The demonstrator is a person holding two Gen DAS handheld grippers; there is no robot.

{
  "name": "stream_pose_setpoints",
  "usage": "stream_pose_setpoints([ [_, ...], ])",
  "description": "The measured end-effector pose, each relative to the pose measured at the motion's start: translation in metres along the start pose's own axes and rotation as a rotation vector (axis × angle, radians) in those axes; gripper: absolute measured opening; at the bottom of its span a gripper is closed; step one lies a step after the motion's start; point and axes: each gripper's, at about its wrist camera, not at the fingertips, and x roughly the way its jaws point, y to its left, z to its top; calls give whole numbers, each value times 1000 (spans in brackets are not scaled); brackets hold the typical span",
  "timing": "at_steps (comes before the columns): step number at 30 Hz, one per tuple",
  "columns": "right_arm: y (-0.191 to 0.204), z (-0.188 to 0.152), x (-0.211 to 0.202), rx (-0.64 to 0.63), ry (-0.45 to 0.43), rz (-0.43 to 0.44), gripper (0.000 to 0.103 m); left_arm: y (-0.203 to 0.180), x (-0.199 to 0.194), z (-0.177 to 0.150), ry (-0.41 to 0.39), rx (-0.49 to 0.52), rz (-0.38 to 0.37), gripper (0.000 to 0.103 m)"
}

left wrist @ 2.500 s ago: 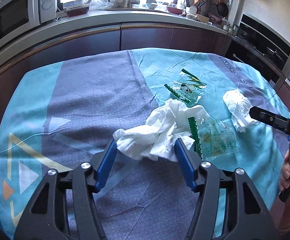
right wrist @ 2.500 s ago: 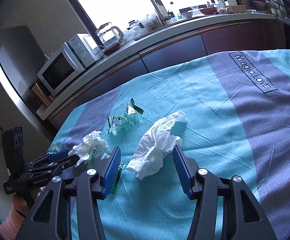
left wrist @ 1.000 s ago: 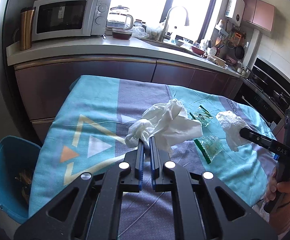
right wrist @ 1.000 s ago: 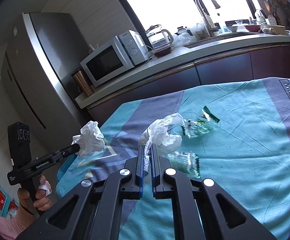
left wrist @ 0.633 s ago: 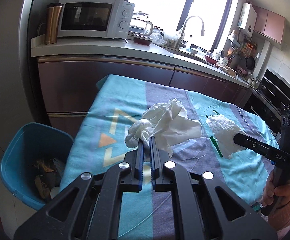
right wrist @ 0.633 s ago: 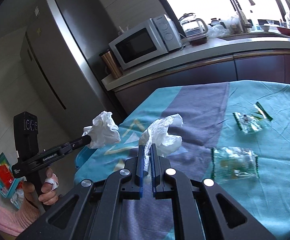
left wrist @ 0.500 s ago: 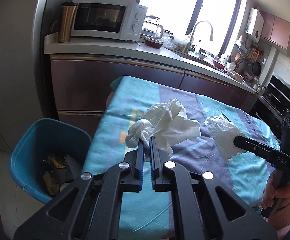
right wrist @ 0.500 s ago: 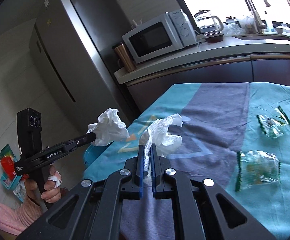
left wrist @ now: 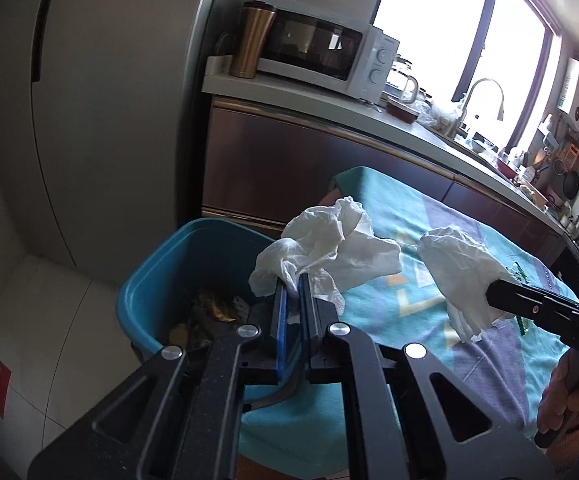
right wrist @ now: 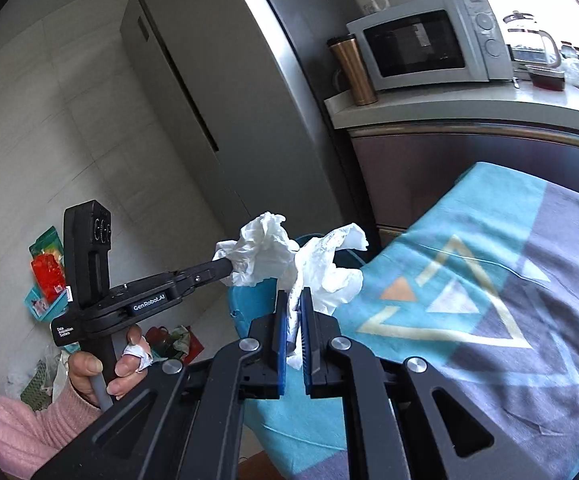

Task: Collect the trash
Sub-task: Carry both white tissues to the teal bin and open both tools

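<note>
My left gripper [left wrist: 293,285] is shut on a crumpled white tissue [left wrist: 329,246] and hangs over the near rim of a blue bin [left wrist: 157,276] that stands on the floor beside the table. Trash lies in the bin's bottom. My right gripper [right wrist: 294,297] is shut on a second white tissue [right wrist: 329,274] above the table's corner. In the left wrist view that right gripper [left wrist: 489,293] and its tissue [left wrist: 455,266] hover over the cloth to the right. The right wrist view shows the left gripper [right wrist: 227,266] with its tissue [right wrist: 261,254] in front of the bin's wall [right wrist: 245,306].
A teal and grey cloth [right wrist: 497,280] covers the table. A tall fridge [right wrist: 217,92] stands behind the bin. The counter [left wrist: 329,100] bears a microwave [left wrist: 313,54] and a copper tumbler [left wrist: 251,42]. A green wrapper [left wrist: 519,274] lies on the cloth. Packets [right wrist: 47,272] lie on the floor.
Both grippers, each still shut on its tissue, have swung left off the table toward the blue bin. The bin has come from the frame's edge to just below the left gripper.
</note>
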Motion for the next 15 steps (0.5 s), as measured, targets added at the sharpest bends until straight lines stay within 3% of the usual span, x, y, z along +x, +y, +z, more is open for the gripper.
stream_pose_setpoints([
  [9,15,20,60,-18,90,42,5,49,23,-5,48,-57,113,6],
  [15,15,24,97,-15,156,37,5,57,43,-8,77,-62,156,7],
])
